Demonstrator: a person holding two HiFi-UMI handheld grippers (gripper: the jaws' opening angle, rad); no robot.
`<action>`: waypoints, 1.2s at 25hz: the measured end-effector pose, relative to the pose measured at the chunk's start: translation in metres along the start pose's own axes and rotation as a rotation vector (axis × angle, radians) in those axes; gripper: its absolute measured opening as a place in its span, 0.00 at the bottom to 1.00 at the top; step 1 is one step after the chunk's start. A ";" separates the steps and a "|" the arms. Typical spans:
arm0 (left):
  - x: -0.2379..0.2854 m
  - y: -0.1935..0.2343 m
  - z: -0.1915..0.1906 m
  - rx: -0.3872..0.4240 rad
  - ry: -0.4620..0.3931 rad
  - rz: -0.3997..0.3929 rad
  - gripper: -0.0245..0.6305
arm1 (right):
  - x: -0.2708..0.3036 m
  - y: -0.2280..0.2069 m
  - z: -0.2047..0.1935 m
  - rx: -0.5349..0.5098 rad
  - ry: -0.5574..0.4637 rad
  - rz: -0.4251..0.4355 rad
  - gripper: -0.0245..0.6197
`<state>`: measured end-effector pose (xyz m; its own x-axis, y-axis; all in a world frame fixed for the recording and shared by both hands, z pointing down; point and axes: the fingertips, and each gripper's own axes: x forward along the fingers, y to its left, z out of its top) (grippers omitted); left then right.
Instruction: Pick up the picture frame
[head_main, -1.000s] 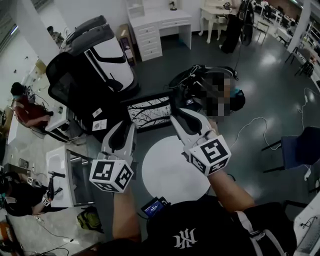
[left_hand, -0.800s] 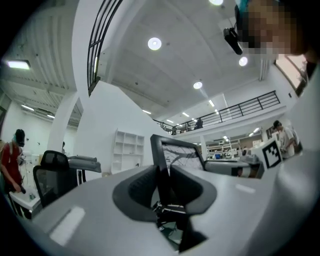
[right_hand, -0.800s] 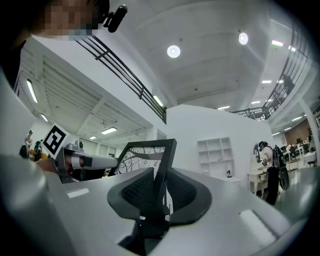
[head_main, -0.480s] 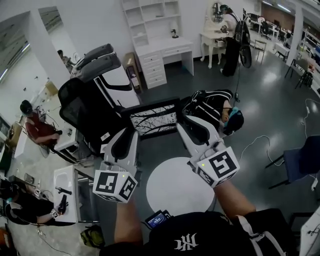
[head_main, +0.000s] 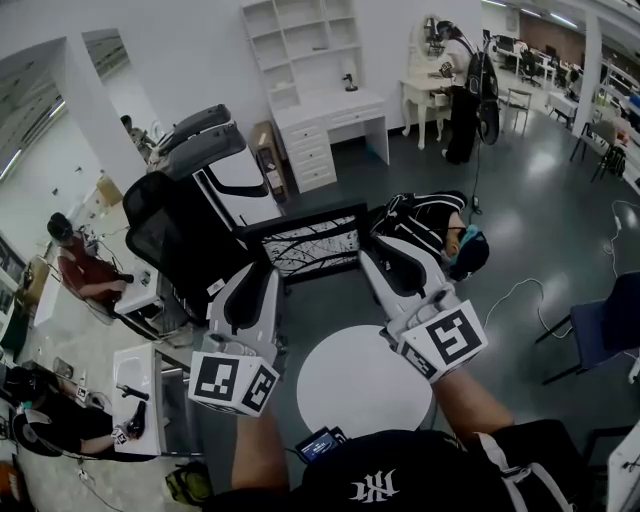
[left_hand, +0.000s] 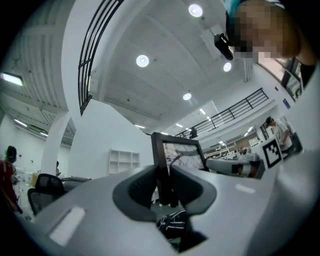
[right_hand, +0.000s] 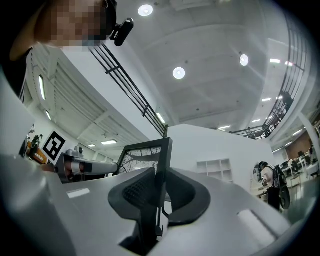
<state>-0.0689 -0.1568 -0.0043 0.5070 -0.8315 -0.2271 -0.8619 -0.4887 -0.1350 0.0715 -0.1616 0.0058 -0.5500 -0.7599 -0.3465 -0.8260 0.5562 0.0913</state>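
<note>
The picture frame (head_main: 305, 243), black-rimmed with a bare-branch print, hangs in the air beyond the round white table (head_main: 355, 385). My left gripper (head_main: 264, 270) is shut on its left edge, my right gripper (head_main: 372, 256) on its right edge. In the left gripper view the frame's (left_hand: 177, 154) dark rim is pinched at my left gripper (left_hand: 165, 184), between both pads. In the right gripper view the frame's (right_hand: 145, 156) rim stands at my right gripper (right_hand: 159, 192), between the jaws, which have just been closing tighter on it. Both grippers tilt slightly upward.
A black office chair (head_main: 180, 235) stands to the left and a black backpack (head_main: 430, 220) to the right, both below the frame. A white desk with drawers (head_main: 325, 125) is behind. A seated person (head_main: 80, 270) is at far left, a blue chair (head_main: 600, 325) at right.
Both grippers have risen together with the frame held between them. It now hangs higher above the floor, and more of the room's far wall shows.
</note>
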 end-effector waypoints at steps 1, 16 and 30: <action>0.000 -0.001 0.001 0.000 -0.003 -0.001 0.16 | -0.001 0.000 0.001 0.000 -0.002 0.000 0.14; 0.004 -0.005 0.004 0.007 -0.027 -0.051 0.16 | -0.006 -0.004 0.000 -0.004 -0.005 -0.052 0.14; 0.013 -0.014 -0.002 -0.003 -0.044 -0.091 0.15 | -0.016 -0.013 -0.003 -0.017 -0.007 -0.077 0.13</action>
<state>-0.0506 -0.1613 -0.0039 0.5829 -0.7711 -0.2562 -0.8122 -0.5628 -0.1537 0.0906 -0.1578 0.0124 -0.4841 -0.7975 -0.3600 -0.8677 0.4905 0.0803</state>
